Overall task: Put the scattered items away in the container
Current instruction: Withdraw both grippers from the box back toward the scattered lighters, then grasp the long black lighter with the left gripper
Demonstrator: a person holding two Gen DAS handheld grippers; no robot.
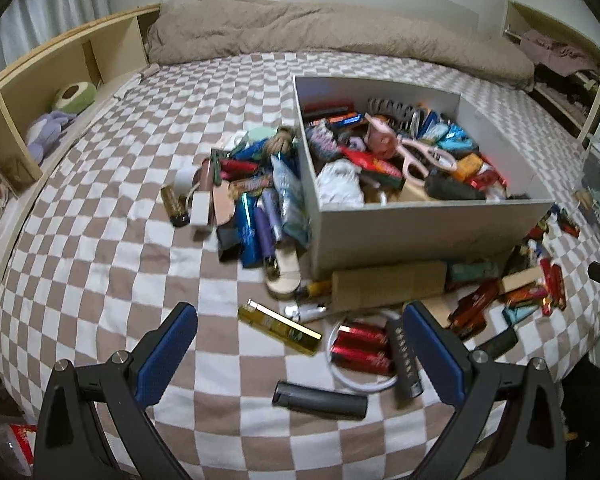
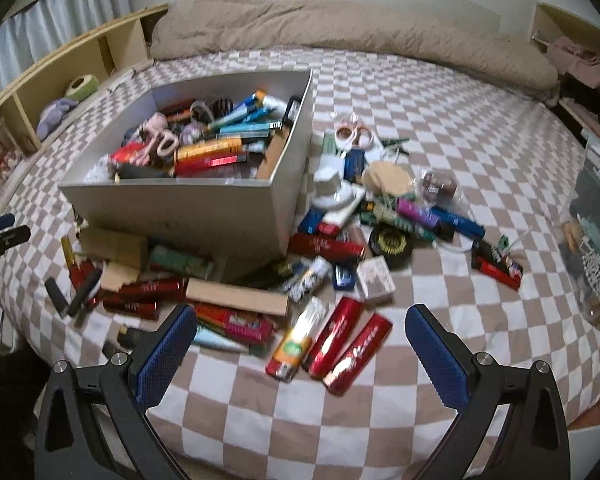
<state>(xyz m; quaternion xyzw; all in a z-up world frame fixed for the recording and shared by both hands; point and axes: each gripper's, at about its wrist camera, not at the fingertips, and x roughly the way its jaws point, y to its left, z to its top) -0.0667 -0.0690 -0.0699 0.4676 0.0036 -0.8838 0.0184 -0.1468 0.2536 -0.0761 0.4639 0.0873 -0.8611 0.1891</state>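
Both claws spread wide and empty above the checkered bed, clutter still ringing the box.

The left claw (image 1: 300, 344) hovers over a gold tube (image 1: 279, 326) and a black cylinder (image 1: 320, 399), both just in front of the grey box (image 1: 428, 228). The right claw (image 2: 300, 344) hovers over two red foil packs (image 2: 346, 346) and an orange-green pack (image 2: 294, 346), also in front of the box (image 2: 204, 220). These look light, stiff and somewhat slick, so they are best pinched across the narrow middle. Their labels are too blurred to read.
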